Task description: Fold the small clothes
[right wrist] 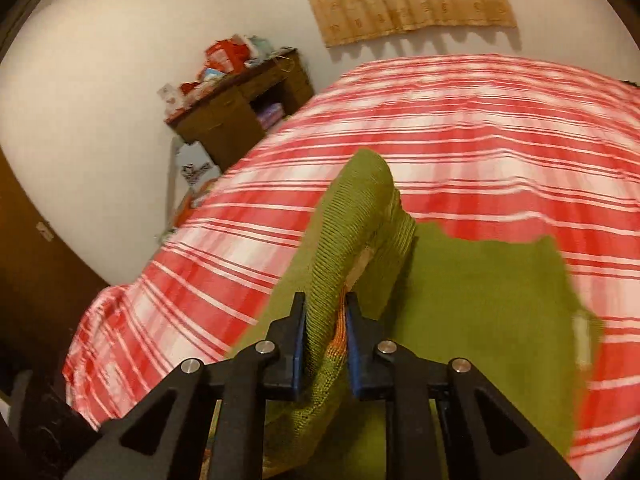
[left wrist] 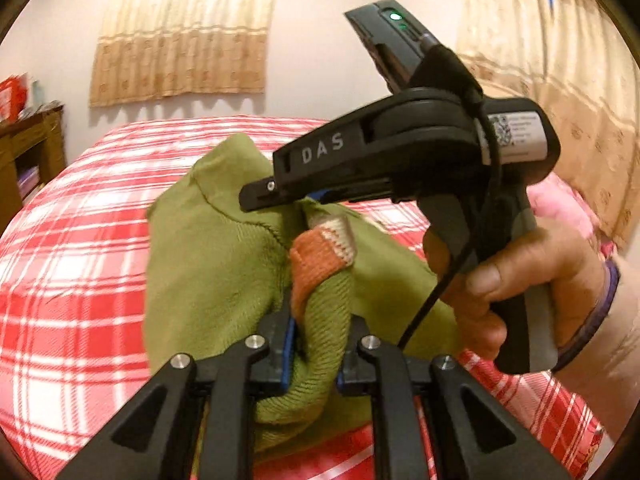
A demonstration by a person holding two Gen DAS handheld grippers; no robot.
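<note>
1. Red-and-white checked bedspread [left wrist: 72, 264], covering the bed and filling most of both views.
2. Cream wall behind, with a beige patterned curtain [left wrist: 180, 32] hung above the far edge of the bed; a second curtain [left wrist: 560, 80] at the right of the left wrist view.
3. Dark wooden desk [right wrist: 240, 108] against the wall beside the bed, cluttered on top with red and pale items too blurred to name.
4. Green knit garment [left wrist: 208, 256] with an orange-and-cream trim, lifted partly off the bedspread and bunched between the two tools; lower part spread flat on the cover in the right wrist view.
5. Right gripper [left wrist: 280, 196], seen from the side in the left wrist view, held by a hand [left wrist: 520, 276] with a purple band at the wrist; jaws pinching a ribbed green fold of the garment, trim showing between the blue pads.
6. Left gripper [left wrist: 316, 344], pressed in on a ribbed green edge just below the orange trim.
</note>
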